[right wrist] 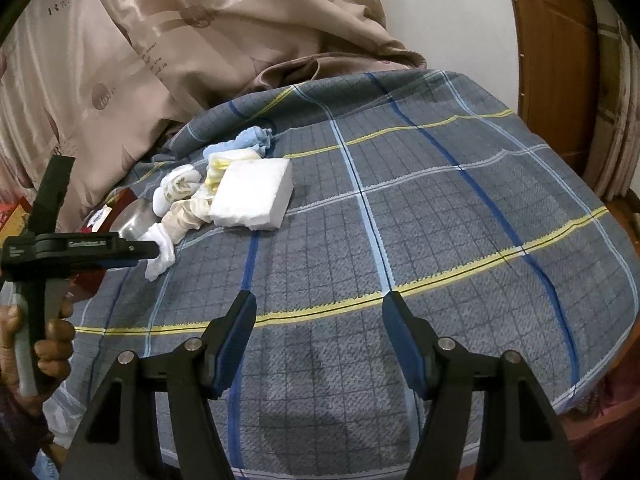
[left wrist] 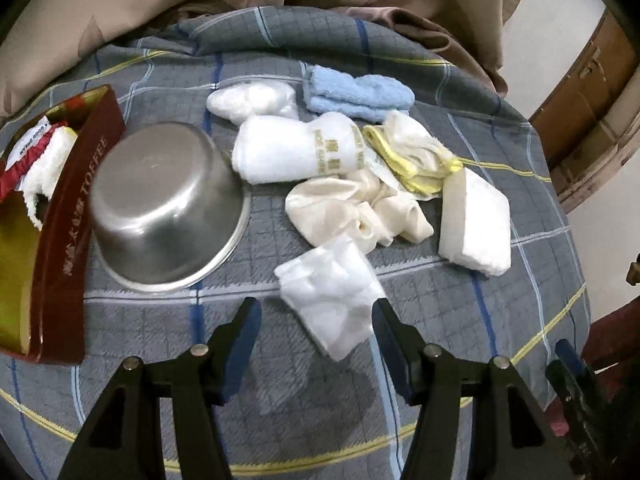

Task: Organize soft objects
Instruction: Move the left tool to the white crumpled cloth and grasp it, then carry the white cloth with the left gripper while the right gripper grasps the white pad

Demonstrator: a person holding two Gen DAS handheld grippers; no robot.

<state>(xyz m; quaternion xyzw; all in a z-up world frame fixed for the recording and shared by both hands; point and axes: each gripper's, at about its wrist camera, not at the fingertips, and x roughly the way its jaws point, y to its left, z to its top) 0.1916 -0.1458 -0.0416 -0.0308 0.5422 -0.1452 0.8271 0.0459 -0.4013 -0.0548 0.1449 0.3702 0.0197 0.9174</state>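
The left gripper hangs released just before a white folded cloth, right of the steel bowl. The right gripper gapes empty, well apart from the bowl.

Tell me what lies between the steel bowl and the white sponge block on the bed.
In the left wrist view, a crumpled cream cloth lies between the steel bowl and the white sponge block; the lettered white rolled towel sits just behind.

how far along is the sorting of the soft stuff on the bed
Done: a couple of white cloths already sit in the red tin. In hand: nothing; the left gripper is open at the near white cloth, and the right gripper is open over bare bedsheet. Left: the blue towel, the rolled white towel, the cream cloths and the white block.
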